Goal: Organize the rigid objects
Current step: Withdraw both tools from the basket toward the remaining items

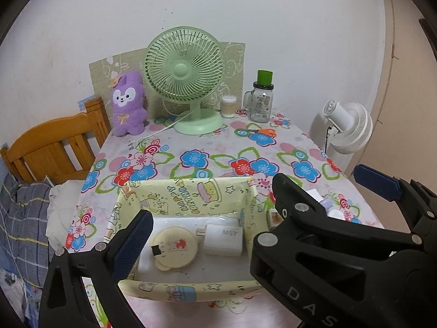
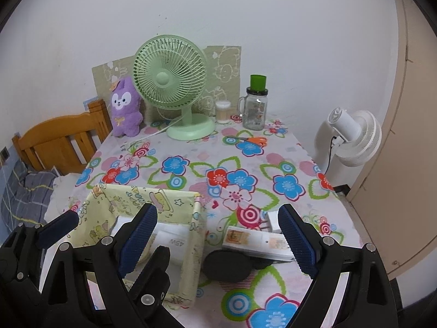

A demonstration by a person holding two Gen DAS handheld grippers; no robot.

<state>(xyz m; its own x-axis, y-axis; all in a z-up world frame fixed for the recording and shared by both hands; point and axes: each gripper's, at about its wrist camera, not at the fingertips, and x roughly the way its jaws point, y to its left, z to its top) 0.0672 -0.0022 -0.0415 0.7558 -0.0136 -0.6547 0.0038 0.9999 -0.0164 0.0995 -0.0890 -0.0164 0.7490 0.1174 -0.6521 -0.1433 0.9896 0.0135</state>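
So both grippers are spread and empty: left gripper (image 1: pixel 210 235) over the paper-lined box (image 1: pixel 191 292) with the 45W charger (image 1: pixel 223 240) inside, right gripper (image 2: pixel 218 239) framing the white remote (image 2: pixel 256 242) at 3 o'clock of it, likely next.

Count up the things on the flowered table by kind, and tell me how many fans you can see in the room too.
Fans: 2, a green desk fan on the table and a white fan beside it
Plush toys: 1
Glass jars: 1
Cotton swab tubs: 1
Scissors: 1
Storage boxes: 1
Total: 7
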